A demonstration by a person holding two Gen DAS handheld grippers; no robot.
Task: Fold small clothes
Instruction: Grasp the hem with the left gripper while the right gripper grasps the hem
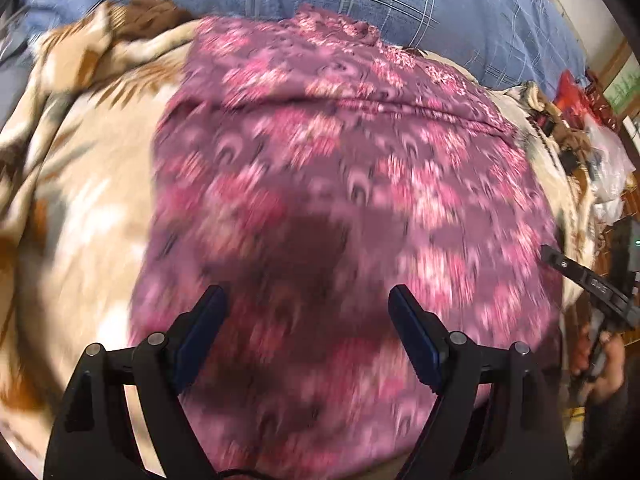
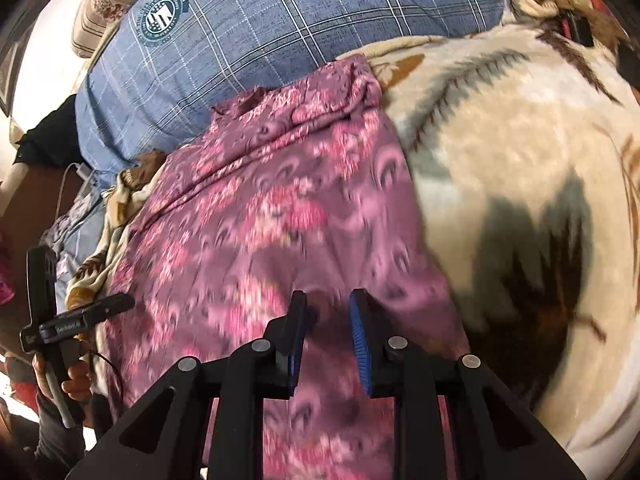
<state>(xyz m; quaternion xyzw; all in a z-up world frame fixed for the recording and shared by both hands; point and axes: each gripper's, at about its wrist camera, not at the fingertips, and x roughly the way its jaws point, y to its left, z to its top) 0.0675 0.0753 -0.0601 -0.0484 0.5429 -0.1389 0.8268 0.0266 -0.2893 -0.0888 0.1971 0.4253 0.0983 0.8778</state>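
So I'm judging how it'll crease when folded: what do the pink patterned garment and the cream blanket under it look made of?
The pink patterned garment looks like thin woven cloth, matte, likely cotton or rayon: it lies flat with fine, sharp creases. The cream blanket looks like plush fleece, thick with soft rounded folds. Blur leaves both uncertain.

This is a bedroom in a home, seen from over a bed. A fleecy cream and brown blanket covers the near part of it, with a blue checked pillow lying along the far side and a striped cushion at the far left. Bags and household clutter crowd the right edge.
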